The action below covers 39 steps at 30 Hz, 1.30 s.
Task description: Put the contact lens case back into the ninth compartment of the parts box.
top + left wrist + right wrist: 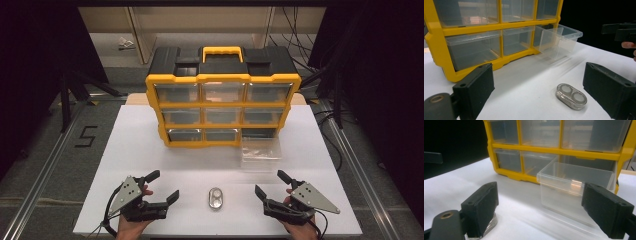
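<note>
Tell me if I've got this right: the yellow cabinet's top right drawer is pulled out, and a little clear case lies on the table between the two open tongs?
Not quite. The drawer pulled out of the yellow cabinet is the bottom right one, as the high view shows. The rest holds: the little clear case lies on the table between the left tongs and right tongs, both open.

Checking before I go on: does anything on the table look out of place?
Only the bottom-right drawer: it is pulled out of the yellow organizer, while the other drawers sit flush. The small clear case lies flat between both open claws, untouched.
</note>
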Tool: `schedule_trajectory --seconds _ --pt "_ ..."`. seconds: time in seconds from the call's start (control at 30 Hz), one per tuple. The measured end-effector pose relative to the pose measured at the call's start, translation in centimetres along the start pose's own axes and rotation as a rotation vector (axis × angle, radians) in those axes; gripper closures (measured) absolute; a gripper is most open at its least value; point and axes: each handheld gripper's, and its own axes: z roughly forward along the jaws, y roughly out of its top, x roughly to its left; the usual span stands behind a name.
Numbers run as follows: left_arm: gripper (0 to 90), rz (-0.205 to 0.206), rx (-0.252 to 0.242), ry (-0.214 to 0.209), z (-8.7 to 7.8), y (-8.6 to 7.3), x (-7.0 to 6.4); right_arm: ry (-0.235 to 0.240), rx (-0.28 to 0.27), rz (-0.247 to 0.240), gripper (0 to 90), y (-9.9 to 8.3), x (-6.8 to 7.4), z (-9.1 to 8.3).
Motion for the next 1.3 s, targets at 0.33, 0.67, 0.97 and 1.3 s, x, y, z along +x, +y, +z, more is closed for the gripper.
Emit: schedule_trajectory --seconds 0.33,0.67,0.97,1.3 --pt "9.6 -0.004 -0.007 0.0 -0.1 0.0 0.0 0.025 0.004 -0.004 15.1 0.4 0.6 0.1" --pt "9.7 0.0 -0.003 0.002 0.0 0.0 0.0 0.075 0.042 -0.038 15.6 1.1 1.6 0.4" --pt "9.7 0.001 -0.008 0.008 -0.1 0.0 0.0 0.131 0.119 -0.079 16.0 2.0 2.9 1.6" --pt "9.7 0.006 -0.002 0.006 0.0 0.0 0.0 0.176 0.245 -0.122 16.5 2.3 4.3 3.3"
